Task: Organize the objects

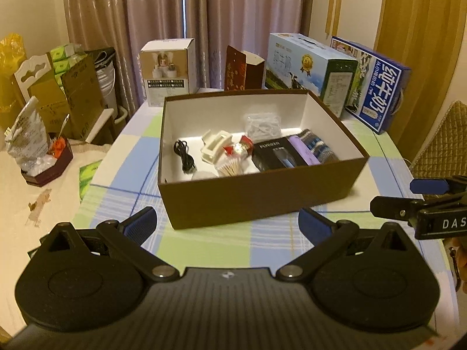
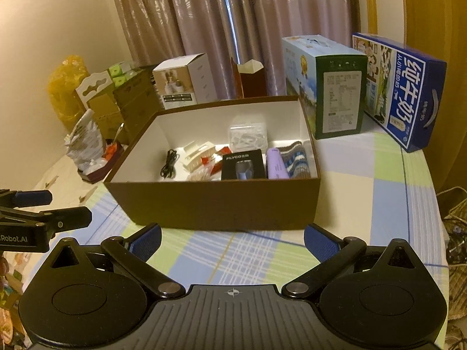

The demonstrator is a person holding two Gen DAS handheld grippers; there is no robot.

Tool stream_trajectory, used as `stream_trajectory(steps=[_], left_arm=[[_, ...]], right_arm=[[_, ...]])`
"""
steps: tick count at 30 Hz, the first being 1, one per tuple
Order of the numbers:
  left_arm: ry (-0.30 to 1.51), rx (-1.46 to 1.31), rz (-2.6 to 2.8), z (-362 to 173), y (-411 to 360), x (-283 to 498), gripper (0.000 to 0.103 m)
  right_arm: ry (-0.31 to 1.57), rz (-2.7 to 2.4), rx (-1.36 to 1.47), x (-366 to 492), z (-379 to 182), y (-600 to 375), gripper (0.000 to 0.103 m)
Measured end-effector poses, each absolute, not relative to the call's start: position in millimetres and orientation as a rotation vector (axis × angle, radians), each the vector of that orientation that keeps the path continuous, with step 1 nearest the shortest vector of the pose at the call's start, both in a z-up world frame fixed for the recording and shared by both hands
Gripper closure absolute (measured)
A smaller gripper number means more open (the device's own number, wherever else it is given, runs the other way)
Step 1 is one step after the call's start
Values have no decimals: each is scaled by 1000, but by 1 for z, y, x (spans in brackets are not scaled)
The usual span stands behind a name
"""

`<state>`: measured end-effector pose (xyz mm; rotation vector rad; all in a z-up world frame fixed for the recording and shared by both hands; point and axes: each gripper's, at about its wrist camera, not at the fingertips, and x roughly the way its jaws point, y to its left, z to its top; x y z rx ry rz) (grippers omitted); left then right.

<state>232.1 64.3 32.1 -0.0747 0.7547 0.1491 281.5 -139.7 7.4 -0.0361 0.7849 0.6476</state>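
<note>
Hovering just short of the near wall of the brown box (image 1: 262,195), the left gripper (image 1: 227,223) has its blue-padded fingers (image 1: 141,223) spread wide with nothing between them. The right gripper (image 2: 232,239) waits the same way, jaws apart and empty, just before that same wall.

Everything that looks meant for sorting already lies inside the box: a black cable (image 2: 169,167) at the left, a white clip-like piece (image 2: 195,154) beside it, red-and-white wrapped bits (image 1: 238,147), a bundle of toothpicks (image 1: 230,167), a black shaver box (image 2: 242,164), a purple tube (image 2: 277,167) and a striped knit roll (image 2: 296,160) at the right, with a clear packet (image 2: 248,137) leaning on the far wall.

The trouble I foresee is the crowding. The toothpicks touch the wrapped bits and the white piece, so a wide jaw dropped there could catch two things or scatter the sticks. The cable is thin and limp and may slip from the pads. Reaching over the tall near wall, a finger could knock the rim and slide the box on the checked tablecloth (image 2: 233,250). Both grippers working the same box may also collide.
</note>
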Motion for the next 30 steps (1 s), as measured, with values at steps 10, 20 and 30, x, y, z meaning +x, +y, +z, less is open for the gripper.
stream_trajectory(steps=[10, 20, 30], left_arm=[[788, -102, 126, 28, 44, 206, 1], [799, -113, 126, 26, 27, 185, 1], [821, -125, 128, 21, 15, 169, 1]], right_arm=[[812, 662, -34, 259, 8, -162, 2], [826, 682, -45, 239, 6, -177, 2], [834, 692, -57, 226, 2, -187, 2]])
